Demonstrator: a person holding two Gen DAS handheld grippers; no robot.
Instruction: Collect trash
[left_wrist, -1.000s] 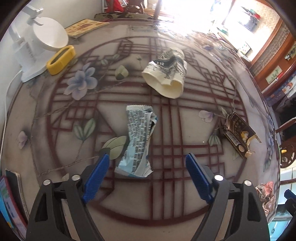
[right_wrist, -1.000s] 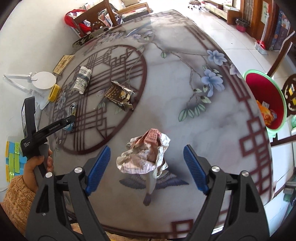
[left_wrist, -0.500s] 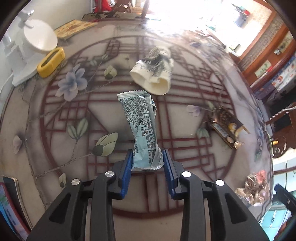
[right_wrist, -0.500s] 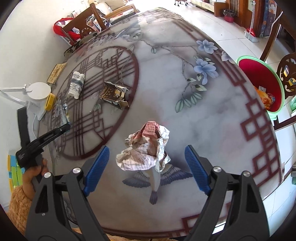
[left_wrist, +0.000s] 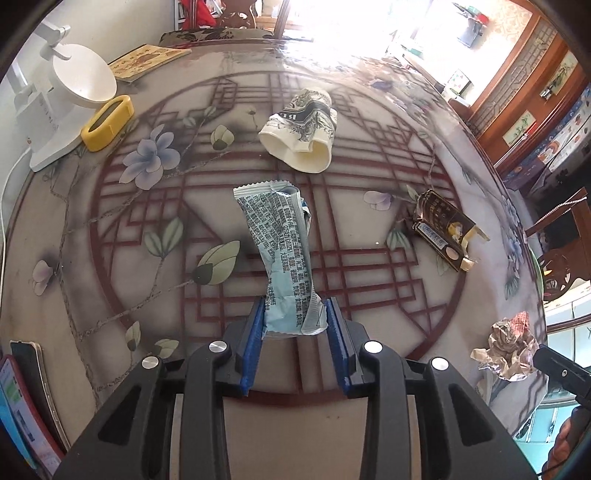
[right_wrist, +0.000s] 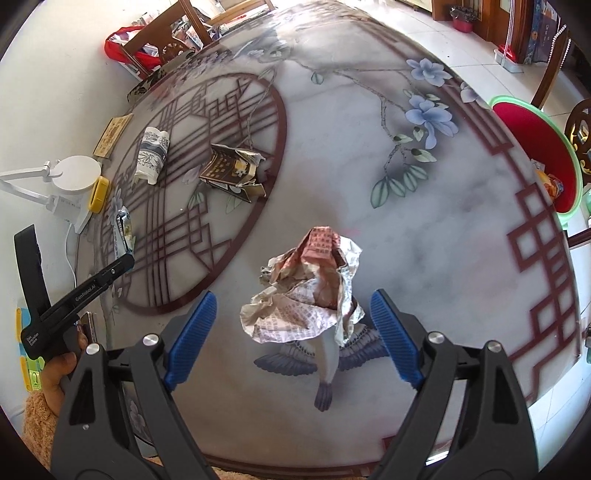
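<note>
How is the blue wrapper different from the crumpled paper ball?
The blue wrapper is long, flat and clamped in the left gripper; the paper ball is bunched, reddish-white, and lies free between the right gripper's open fingers. Both are printed trash on the table.

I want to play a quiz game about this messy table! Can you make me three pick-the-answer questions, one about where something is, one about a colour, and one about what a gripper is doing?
1. Where is the bin?
A) on the table
B) on the floor past the table edge
C) under the lamp

2. What colour are the gripper pads?
A) blue
B) red
C) yellow

3. What is the left gripper doing?
A) hanging open
B) squeezing the wrapper
C) holding the paper cup

Answers: 1 B, the bin sits on the tiles beyond the rim. 2 A, both pads are blue. 3 B, its jaws pinch the wrapper's near end.
</note>
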